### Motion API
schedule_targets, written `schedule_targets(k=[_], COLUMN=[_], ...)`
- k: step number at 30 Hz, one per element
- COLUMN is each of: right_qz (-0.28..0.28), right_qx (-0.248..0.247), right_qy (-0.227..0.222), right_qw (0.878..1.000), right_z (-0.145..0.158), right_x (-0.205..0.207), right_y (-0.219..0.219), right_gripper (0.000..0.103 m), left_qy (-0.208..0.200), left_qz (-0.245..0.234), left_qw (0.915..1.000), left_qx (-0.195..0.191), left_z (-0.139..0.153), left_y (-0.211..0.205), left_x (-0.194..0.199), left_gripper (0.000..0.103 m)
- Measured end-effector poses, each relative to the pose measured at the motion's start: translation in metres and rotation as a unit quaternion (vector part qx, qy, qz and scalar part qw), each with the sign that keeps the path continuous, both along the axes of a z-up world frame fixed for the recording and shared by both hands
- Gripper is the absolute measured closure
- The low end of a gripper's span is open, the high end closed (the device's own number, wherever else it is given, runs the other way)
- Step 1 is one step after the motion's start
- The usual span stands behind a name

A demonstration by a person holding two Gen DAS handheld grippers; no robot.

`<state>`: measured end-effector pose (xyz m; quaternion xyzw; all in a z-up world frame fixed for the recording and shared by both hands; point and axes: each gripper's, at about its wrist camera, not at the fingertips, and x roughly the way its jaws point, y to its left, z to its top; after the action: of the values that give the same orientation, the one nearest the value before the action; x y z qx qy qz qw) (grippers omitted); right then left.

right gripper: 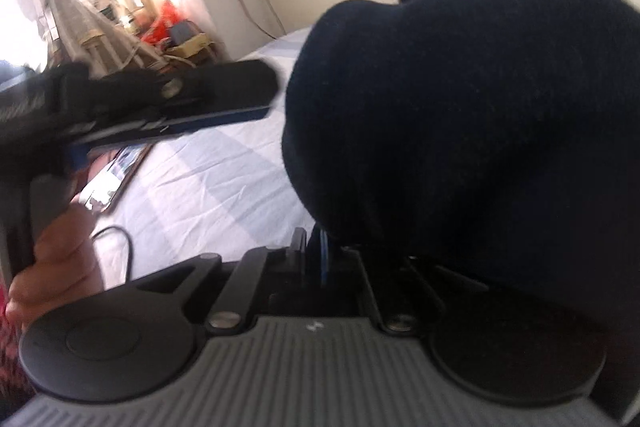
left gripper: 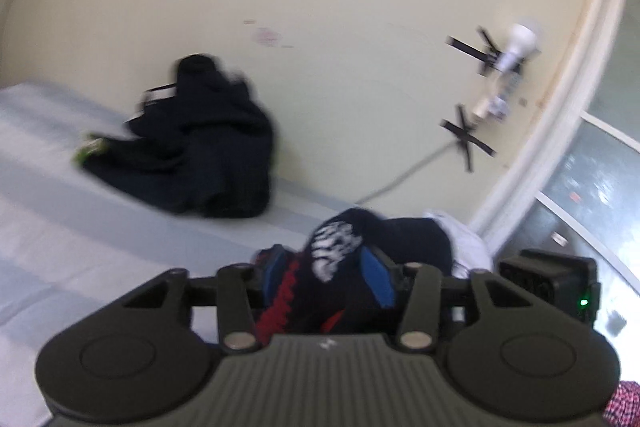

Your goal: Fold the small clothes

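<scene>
Both grippers, left gripper (left gripper: 326, 273) and right gripper (right gripper: 320, 251), fingers clamped on dark garment (right gripper: 460, 115) above bed (left gripper: 60, 211); keep cloth taut, lower flat before folding.

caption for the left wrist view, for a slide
Left gripper clamps a dark printed garment above the pale blue bed sheet, dark clothes pile against the wall.

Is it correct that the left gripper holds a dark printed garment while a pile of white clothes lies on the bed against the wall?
Not quite. The pile of clothes against the wall is dark, black or navy, not white, as the left wrist view shows. The rest holds: the left gripper is closed on a dark printed garment, and the pile lies on the bed.
</scene>
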<state>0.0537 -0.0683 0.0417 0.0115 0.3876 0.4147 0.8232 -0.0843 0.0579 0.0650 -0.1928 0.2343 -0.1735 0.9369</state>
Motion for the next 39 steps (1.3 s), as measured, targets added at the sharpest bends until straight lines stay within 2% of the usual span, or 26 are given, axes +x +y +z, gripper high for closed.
schedule_targets(k=[1,3,4,5,7,8,12,15,18,20,22,23,25,27,31,33,34,35,36,37,38,39], right_qz=[-0.001,-0.008,-0.011,-0.01,-0.011,-0.007,-0.003,-0.06,-0.134,-0.148,-0.145,-0.134,-0.124,-0.11,-0.123,-0.136,-0.143,-0.147,-0.149,-0.15,-0.152,-0.159], right_qx=[0.005,0.018,0.027,0.035,0.043,0.044,0.052,0.084,0.068,0.047,0.021,0.03,0.071,0.058,0.072,0.071,0.07,0.073,0.082,0.098,0.118,0.135], right_qy=[0.005,0.02,0.026,0.03,0.03,0.027,-0.05,-0.099,-0.126,-0.1,-0.072,-0.066,-0.014,-0.022,-0.015,-0.029,-0.045,-0.059,-0.076,-0.088,-0.099,-0.112], right_qw=[1.0,1.0,0.999,0.999,0.999,0.999,0.997,0.99,0.981,0.983,0.987,0.988,0.99,0.992,0.99,0.988,0.986,0.985,0.982,0.98,0.976,0.972], right_z=[-0.001,-0.002,-0.002,-0.003,-0.003,-0.001,0.036,0.07,0.083,0.071,0.043,0.033,0.027,0.025,0.022,0.018,0.017,0.021,0.026,0.03,0.035,0.037], right_x=[0.001,0.006,0.01,0.012,0.01,0.006,-0.024,-0.026,-0.007,0.019,0.043,0.053,0.071,0.072,0.072,0.066,0.059,0.05,0.04,0.034,0.024,0.015], right_y=[-0.006,-0.014,-0.016,-0.019,-0.028,-0.031,-0.065,-0.11,-0.13,-0.131,-0.124,-0.121,-0.117,-0.108,-0.101,-0.096,-0.09,-0.096,-0.099,-0.101,-0.108,-0.114], right_gripper=[0.094,0.094,0.094,0.094,0.093,0.091,0.088,0.088,0.088,0.087,0.088,0.089,0.095,0.097,0.097,0.097,0.096,0.089,0.073,0.059,0.031,0.022], left_qy=[-0.008,-0.018,-0.015,-0.003,0.03,0.042,0.056,0.059,0.061,0.069,0.071,0.073,0.079,0.09,0.081,0.083,0.083,0.082,0.079,0.078,0.078,0.077], left_qz=[-0.005,-0.001,0.008,0.014,0.017,0.022,0.026,0.03,0.037,0.055,0.066,0.074,0.078,0.076,0.082,0.085,0.089,0.092,0.096,0.1,0.104,0.101], left_qw=[0.9998,0.9977,0.9957,0.9939,0.9893,0.9873,0.9867,0.9866,0.9851,0.9789,0.9734,0.9705,0.9695,0.9729,0.9694,0.9706,0.972,0.9745,0.9768,0.9781,0.9791,0.9802], left_qx=[0.017,0.065,0.091,0.11,0.142,0.152,0.15,0.149,0.156,0.184,0.208,0.217,0.219,0.199,0.217,0.209,0.201,0.187,0.174,0.165,0.157,0.151], left_z=[0.004,0.009,0.01,0.007,-0.002,-0.008,-0.018,-0.02,-0.02,-0.024,-0.032,-0.034,-0.035,-0.036,-0.035,-0.031,-0.026,-0.02,-0.015,-0.011,-0.007,-0.004], left_y=[-0.011,-0.033,-0.044,-0.051,-0.06,-0.061,-0.058,-0.056,-0.057,-0.061,-0.064,-0.065,-0.062,-0.056,-0.06,-0.057,-0.053,-0.047,-0.04,-0.036,-0.032,-0.029], left_x=[0.005,0.015,0.023,0.034,0.056,0.062,0.066,0.067,0.069,0.076,0.085,0.09,0.097,0.101,0.096,0.093,0.089,0.083,0.077,0.072,0.066,0.061], left_gripper=[0.046,0.043,0.045,0.054,0.064,0.064,0.063,0.061,0.06,0.06,0.06,0.06,0.059,0.057,0.047,0.041,0.034,0.026,0.021,0.011,0.007,0.005])
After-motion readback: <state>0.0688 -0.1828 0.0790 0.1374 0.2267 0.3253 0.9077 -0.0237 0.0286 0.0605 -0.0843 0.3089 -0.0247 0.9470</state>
